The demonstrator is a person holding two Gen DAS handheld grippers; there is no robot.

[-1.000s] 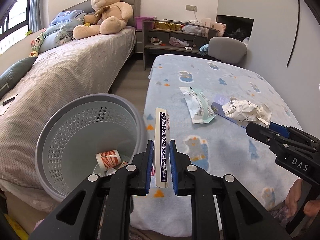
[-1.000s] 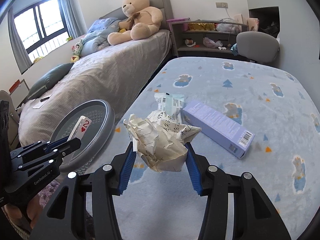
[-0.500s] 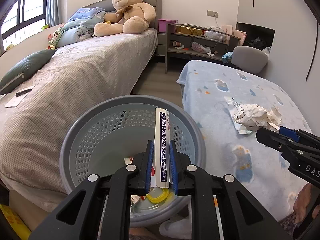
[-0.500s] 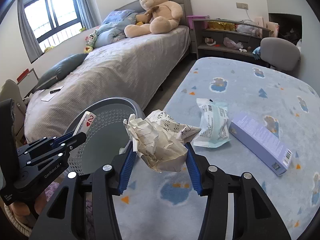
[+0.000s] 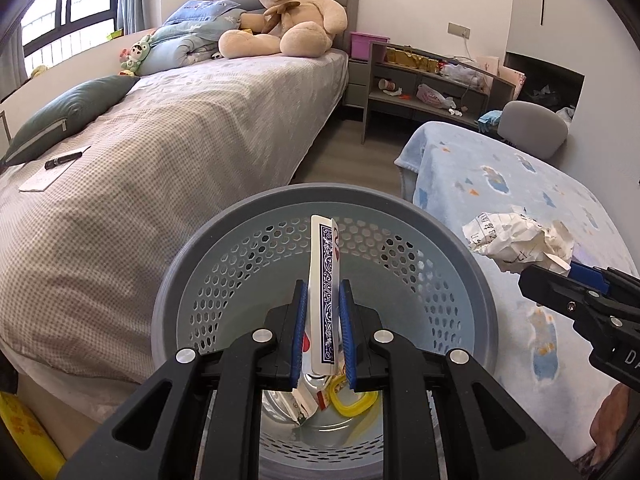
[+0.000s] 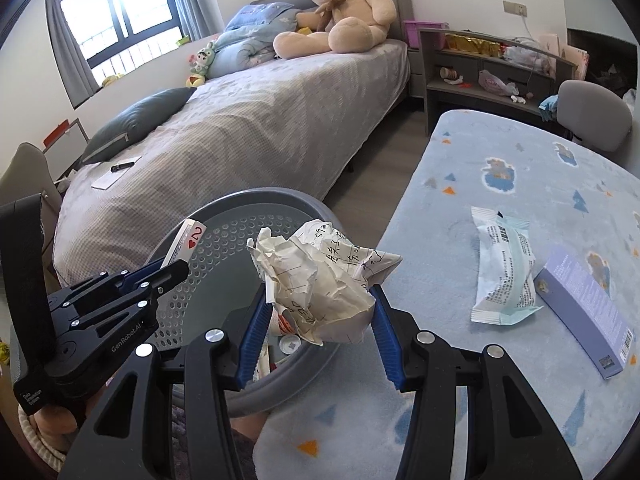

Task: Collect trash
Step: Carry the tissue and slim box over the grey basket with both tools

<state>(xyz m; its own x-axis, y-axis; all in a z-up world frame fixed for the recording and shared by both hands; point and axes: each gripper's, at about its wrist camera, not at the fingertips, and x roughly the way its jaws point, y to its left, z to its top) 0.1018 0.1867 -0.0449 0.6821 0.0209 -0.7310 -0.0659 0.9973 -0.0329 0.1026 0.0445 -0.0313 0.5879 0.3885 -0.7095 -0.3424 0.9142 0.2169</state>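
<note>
Two grippers hung over the grey perforated bin [image 5: 320, 216], each clenched on a piece of trash. The left gripper [image 5: 323, 320] pinched a playing card [image 5: 326, 280] upright on its edge, directly above the bin's open mouth. The right gripper [image 6: 318, 316] clamped a crumpled ball of written paper [image 6: 320, 276] above the bin's near right rim, where the bin met the blue blanket [image 6: 520, 152]. Down in the bin lay a yellow ring [image 5: 356, 404] and some wrappers.

On the blanket, well apart from the right gripper, rested a pale sealed packet [image 6: 506, 268] and, just beside it, a lilac box [image 6: 584, 304]. Left of the bin ran the checked grey bed [image 5: 160, 168], its side close against the rim; a strip of bare floor [image 5: 352, 160] opened beyond the bin, between bed and blanket. Farther back sat a teddy bear [image 5: 288, 12], a cluttered grey shelf [image 5: 432, 80] and a grey chair [image 5: 532, 128].
</note>
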